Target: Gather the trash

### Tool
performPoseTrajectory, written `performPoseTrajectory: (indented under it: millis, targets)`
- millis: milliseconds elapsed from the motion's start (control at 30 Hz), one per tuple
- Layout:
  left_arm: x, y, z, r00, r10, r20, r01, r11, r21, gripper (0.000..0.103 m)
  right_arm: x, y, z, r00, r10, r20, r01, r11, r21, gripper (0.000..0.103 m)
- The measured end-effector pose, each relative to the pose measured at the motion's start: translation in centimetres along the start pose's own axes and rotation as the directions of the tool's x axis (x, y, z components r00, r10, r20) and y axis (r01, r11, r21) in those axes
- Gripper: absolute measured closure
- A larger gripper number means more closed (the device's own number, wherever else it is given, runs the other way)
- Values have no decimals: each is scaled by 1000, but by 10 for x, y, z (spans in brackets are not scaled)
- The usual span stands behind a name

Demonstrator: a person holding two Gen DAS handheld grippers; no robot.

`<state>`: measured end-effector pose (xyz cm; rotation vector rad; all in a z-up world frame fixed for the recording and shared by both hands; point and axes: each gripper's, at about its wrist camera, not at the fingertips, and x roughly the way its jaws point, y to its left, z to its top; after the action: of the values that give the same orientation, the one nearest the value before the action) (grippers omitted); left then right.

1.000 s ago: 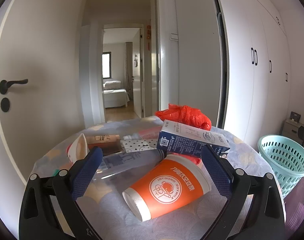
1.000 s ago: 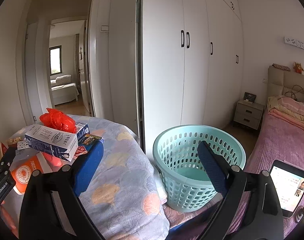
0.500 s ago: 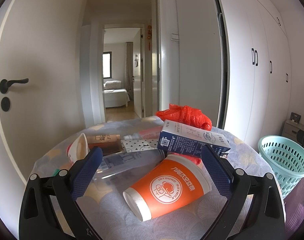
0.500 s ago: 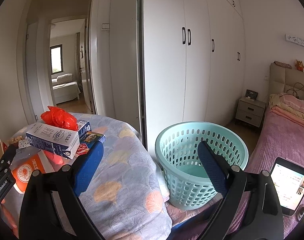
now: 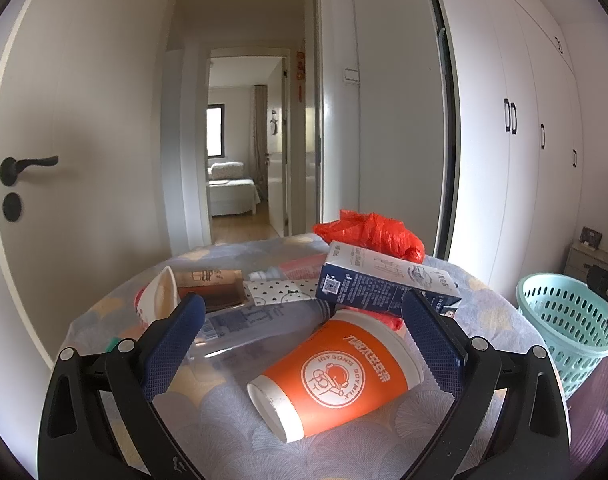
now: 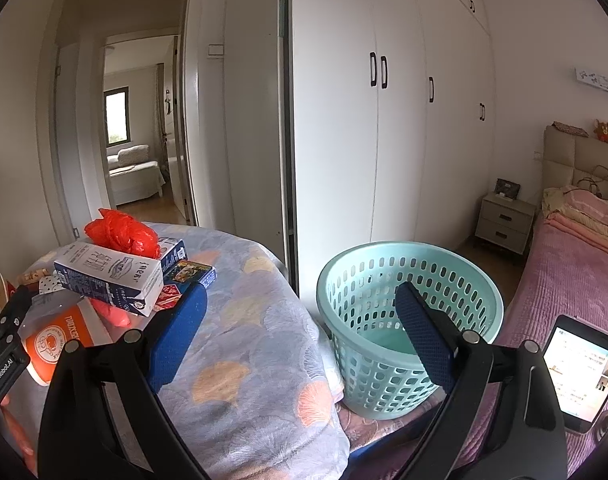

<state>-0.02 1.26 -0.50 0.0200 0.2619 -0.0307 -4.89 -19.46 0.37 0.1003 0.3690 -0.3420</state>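
Barely anything has shifted over the last second: the left gripper point(image 5: 304, 344) hangs with its jaws spread wide and empty, framing the orange paper cup point(image 5: 336, 376) exactly as before, so no grasp has begun. That cup lies on its side on the patterned tablecloth point(image 5: 232, 432), closest of the trash; a clear plastic bottle point(image 5: 248, 320) lies just behind it, and a blue-and-white carton point(image 5: 388, 284) rests tilted over the pile, with a red plastic bag point(image 5: 372, 232) beyond. The right gripper point(image 6: 300, 340) is likewise wide open and holding nothing, and its view has drifted only slightly, keeping the turquoise basket point(image 6: 408, 320) beside the table between its fingers. Judging by this, collection is at its start, with every item uncollected.
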Motion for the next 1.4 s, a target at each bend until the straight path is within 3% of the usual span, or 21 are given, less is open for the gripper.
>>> performPoseTrajectory:
  millis: [233,400,533,700,767,933,1033,1100,1200,1267,1300,1400]
  targets:
    - [-32,27,7,1000,25,13,-24,998,-66,7,0,14,11,999,50,4,-50,998,-34,16]
    - [-50,68,17,997,64,-32,-66,995,-80,7,-2,38,15,992,128,3,-127,989,-78,31]
    - [-39,115,28,987,90,-131,-105,989,-105,7,1,63,16,979,202,-29,-204,972,-119,49]
    - [-9,156,36,970,63,-234,-106,978,-178,10,3,93,14,954,291,-70,-298,945,-132,54]
    - [11,157,36,961,19,-275,-75,978,-197,10,5,103,10,946,310,-94,-321,938,-132,54]
    - [69,147,31,909,-40,-416,-63,971,-232,10,13,116,1,909,375,-182,-395,915,-87,54]
    - [92,144,23,892,-7,-452,-103,971,-217,11,19,122,-4,893,395,-215,-419,904,-82,51]
    - [100,146,18,883,35,-468,-145,969,-201,13,20,125,-7,894,389,-220,-417,904,-93,39]
    - [111,151,9,860,29,-509,-161,963,-217,26,27,128,-4,894,389,-222,-419,901,-111,36]
    - [112,159,3,848,2,-530,-157,956,-246,41,33,128,2,892,392,-226,-426,896,-124,28]
    - [112,161,0,843,2,-537,-161,955,-250,43,39,128,6,891,393,-227,-429,893,-134,24]
    - [105,168,-7,844,2,-537,-166,952,-259,61,54,128,19,889,396,-230,-435,887,-154,22]
